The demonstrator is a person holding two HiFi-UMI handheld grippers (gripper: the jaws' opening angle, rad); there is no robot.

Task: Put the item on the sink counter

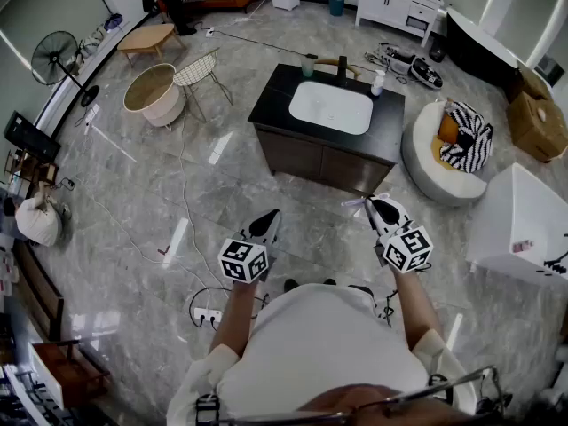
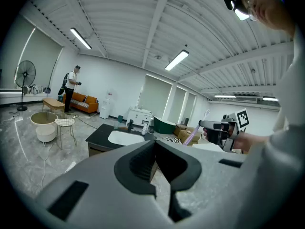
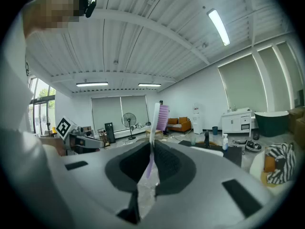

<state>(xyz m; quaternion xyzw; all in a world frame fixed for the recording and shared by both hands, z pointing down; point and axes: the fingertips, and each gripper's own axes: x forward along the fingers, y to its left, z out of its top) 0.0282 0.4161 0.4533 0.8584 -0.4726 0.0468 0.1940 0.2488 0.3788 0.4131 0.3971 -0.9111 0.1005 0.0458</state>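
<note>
A black sink counter [image 1: 275, 96] with a white basin [image 1: 330, 106] stands on the floor ahead of me, a few steps off. My right gripper [image 1: 377, 209] is shut on a toothbrush [image 1: 358, 204] with a white and purple handle. In the right gripper view the toothbrush [image 3: 157, 123] stands upright between the pads, bristle head on top, and the counter [image 3: 233, 154] lies far to the right. My left gripper [image 1: 266, 224] is held level beside it, jaws shut with nothing in them. The left gripper view shows the counter [image 2: 97, 135] and the right gripper [image 2: 217, 128] with the toothbrush [image 2: 193, 133].
A cup [image 1: 307, 65], a faucet [image 1: 341, 67] and a pump bottle [image 1: 378, 82] stand at the counter's far edge. A round white pouf [image 1: 435, 171] and a white cabinet [image 1: 524, 229] are on the right. A round tub [image 1: 153, 91], a wire chair [image 1: 200, 71] and floor cables [image 1: 207, 313] are on the left.
</note>
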